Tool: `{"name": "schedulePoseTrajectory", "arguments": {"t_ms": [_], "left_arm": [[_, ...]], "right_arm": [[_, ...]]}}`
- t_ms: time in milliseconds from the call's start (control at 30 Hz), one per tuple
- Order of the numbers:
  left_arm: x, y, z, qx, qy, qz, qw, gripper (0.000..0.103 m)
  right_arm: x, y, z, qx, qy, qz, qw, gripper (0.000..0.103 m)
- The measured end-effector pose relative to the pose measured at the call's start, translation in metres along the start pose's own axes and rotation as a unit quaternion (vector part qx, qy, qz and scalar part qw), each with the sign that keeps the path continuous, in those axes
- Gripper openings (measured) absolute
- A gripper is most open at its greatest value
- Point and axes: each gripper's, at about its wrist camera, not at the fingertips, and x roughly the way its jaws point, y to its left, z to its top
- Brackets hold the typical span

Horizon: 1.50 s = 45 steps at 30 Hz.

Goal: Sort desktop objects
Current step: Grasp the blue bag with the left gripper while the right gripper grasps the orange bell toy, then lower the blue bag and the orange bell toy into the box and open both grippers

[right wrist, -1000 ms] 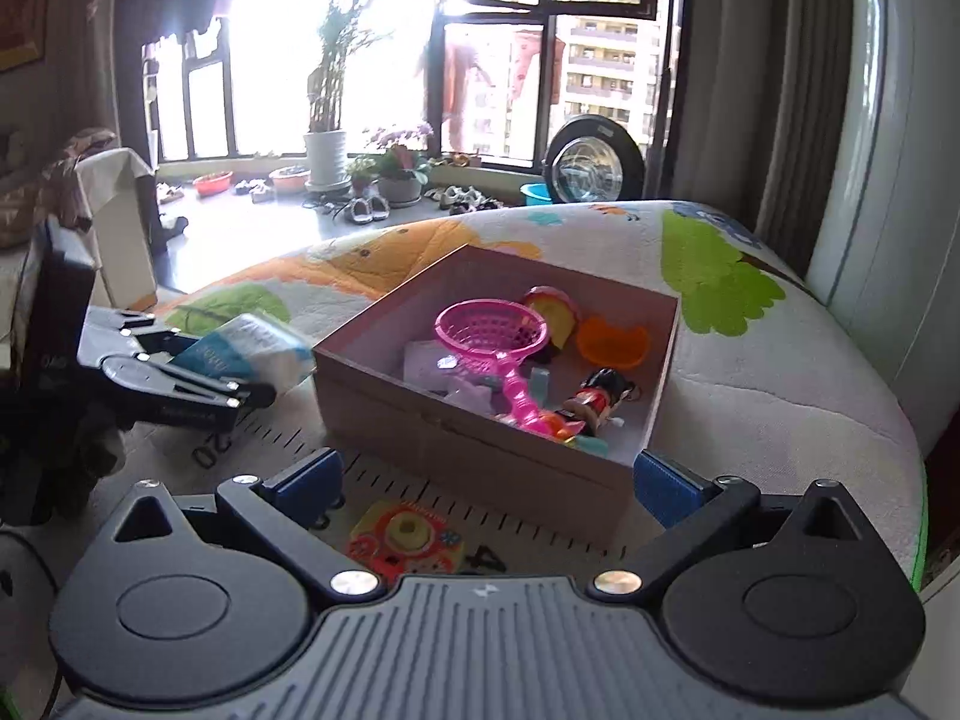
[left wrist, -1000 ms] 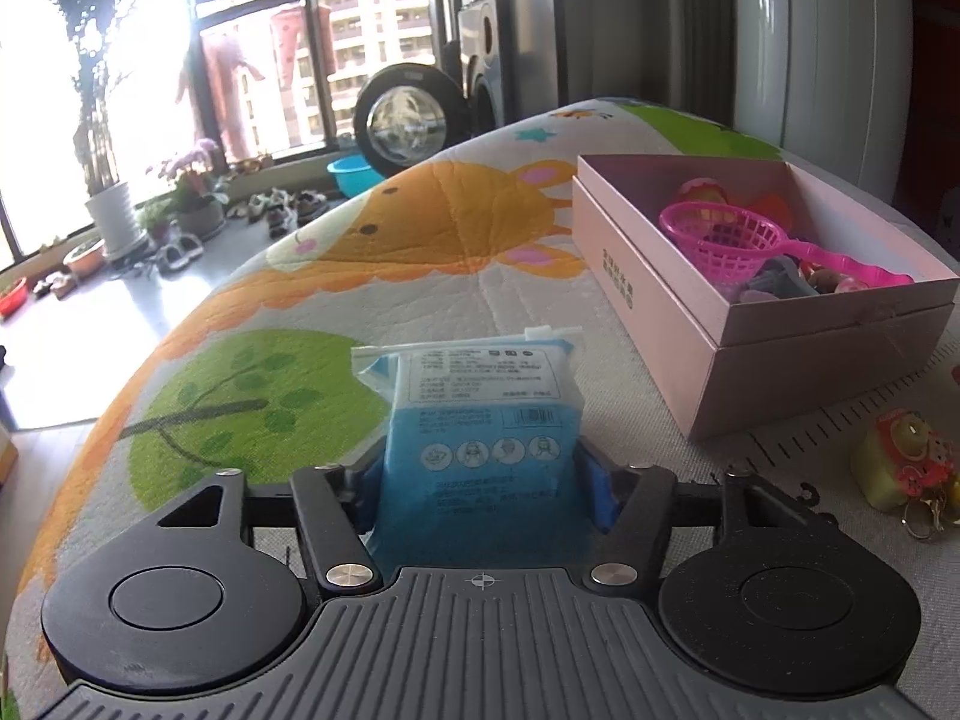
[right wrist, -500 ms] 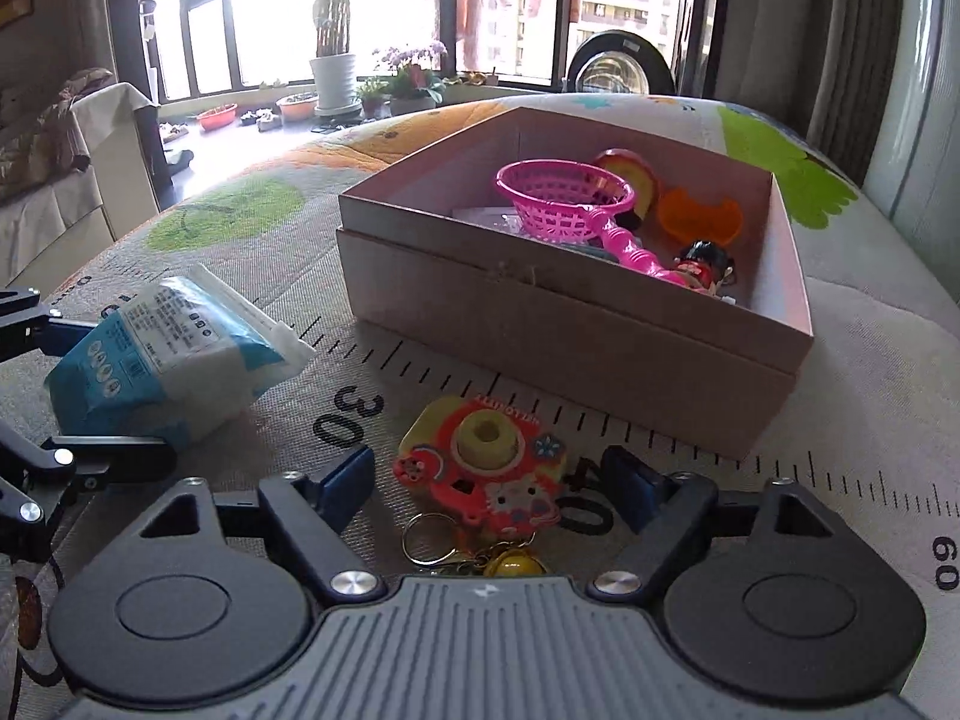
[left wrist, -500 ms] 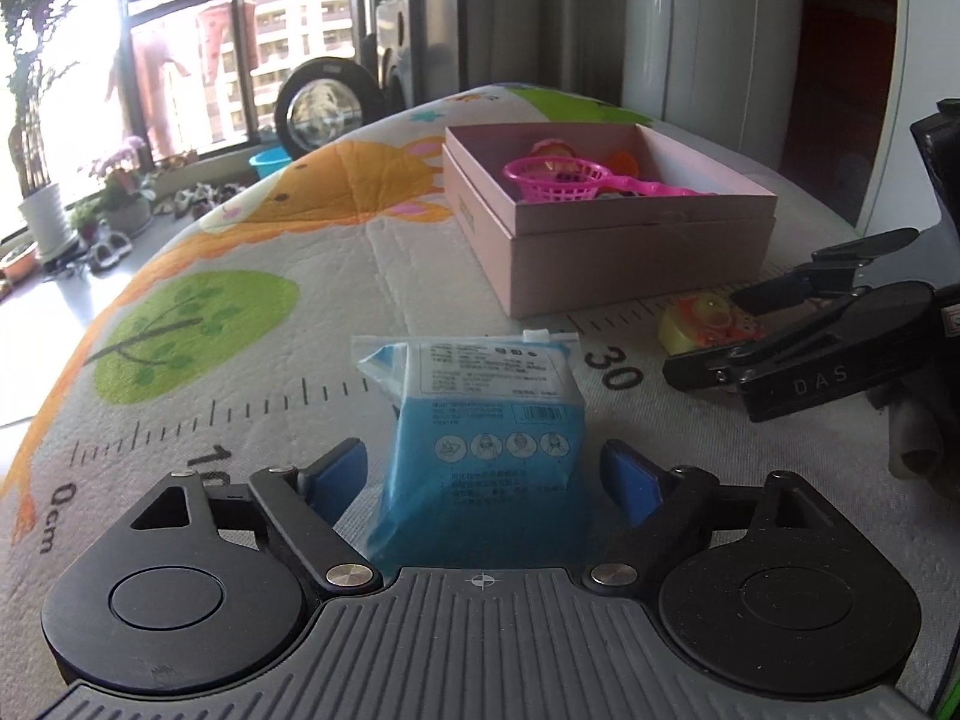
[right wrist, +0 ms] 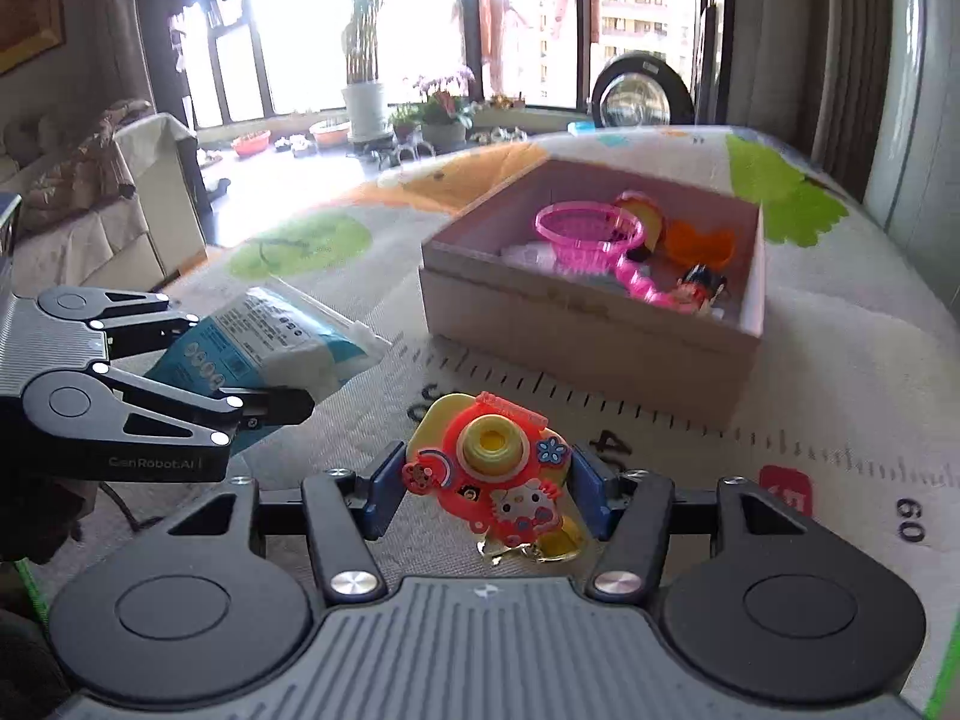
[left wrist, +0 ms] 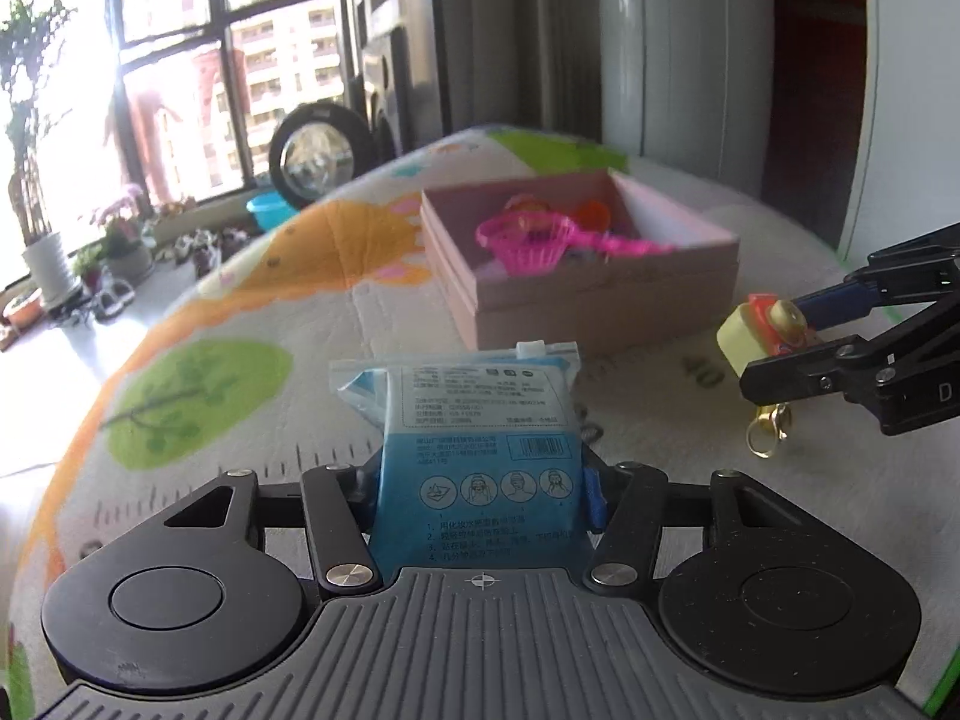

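My left gripper (left wrist: 480, 483) is shut on a blue and white packet (left wrist: 477, 438) and holds it above the mat; both also show in the right wrist view, the gripper (right wrist: 282, 384) and the packet (right wrist: 270, 342). My right gripper (right wrist: 486, 480) is shut on a red and yellow toy camera keychain (right wrist: 489, 474), lifted off the mat; it shows in the left wrist view (left wrist: 765, 330) too. The open pink box (right wrist: 576, 324) ahead holds a pink toy basket (right wrist: 588, 234) and several small toys.
The table wears a cartoon mat with a printed ruler (right wrist: 660, 426). A white wall panel (left wrist: 690, 48) rises behind the box. The table's left edge (left wrist: 72, 420) drops to the floor, with plants by the window.
Both grippers closed on their objects and lifted: left on the packet, right on the toy camera, which lay on the mat before.
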Motion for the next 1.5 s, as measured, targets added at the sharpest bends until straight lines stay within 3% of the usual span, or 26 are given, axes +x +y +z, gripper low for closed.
{"name": "schedulePoseTrajectory", "arguments": {"t_ms": [100,200,333,433,500,567,667,767,900,967,1133,1300,1400,1500], "left_arm": [[-0.032,0.000,0.044,0.010,-0.081,0.003,0.9966,0.061],[-0.035,-0.002,0.088,0.021,-0.130,0.000,0.9913,0.061],[0.013,-0.009,0.138,0.000,-0.136,-0.033,0.9901,0.063],[0.070,-0.013,0.154,-0.012,-0.097,-0.040,0.9944,0.084],[0.090,-0.008,0.149,-0.031,-0.066,-0.030,0.9969,0.083],[0.092,0.002,0.133,-0.042,-0.059,-0.036,0.9967,0.093],[0.087,0.009,0.104,-0.030,-0.050,-0.013,0.9982,0.096],[0.085,0.012,0.078,-0.019,-0.028,0.003,0.9994,0.096],[0.083,0.015,0.051,-0.038,-0.001,-0.006,0.9993,0.097],[0.078,0.016,0.037,-0.049,0.006,-0.013,0.9987,0.099],[0.071,0.013,0.017,-0.056,0.014,-0.033,0.9978,0.100],[0.067,0.011,0.012,-0.064,0.008,-0.054,0.9965,0.100],[0.064,0.011,0.010,-0.066,0.009,-0.053,0.9963,0.100],[0.063,0.016,0.007,-0.068,0.013,-0.042,0.9967,0.101]], "right_arm": [[-0.050,-0.010,0.032,0.010,-0.074,-0.013,0.997,0.058],[-0.085,-0.018,0.056,0.006,-0.138,-0.040,0.990,0.058],[-0.095,-0.027,0.078,0.001,-0.168,-0.068,0.983,0.058],[-0.088,-0.036,0.089,0.010,-0.167,-0.079,0.983,0.058],[-0.082,-0.044,0.094,0.018,-0.161,-0.084,0.983,0.058],[-0.074,-0.053,0.098,0.028,-0.154,-0.085,0.984,0.058],[-0.049,-0.070,0.107,0.055,-0.134,-0.078,0.986,0.058],[-0.012,-0.081,0.119,0.075,-0.112,-0.082,0.987,0.058],[0.056,-0.093,0.128,0.083,-0.041,-0.114,0.989,0.059],[0.076,-0.097,0.126,0.093,-0.027,-0.121,0.988,0.059],[0.108,-0.093,0.117,0.107,-0.008,-0.087,0.990,0.058],[0.157,-0.088,0.107,0.136,0.053,-0.067,0.987,0.047],[0.161,-0.075,0.107,0.136,0.034,-0.056,0.989,0.053],[0.139,-0.075,0.114,0.136,0.017,0.016,0.990,0.052]]}}
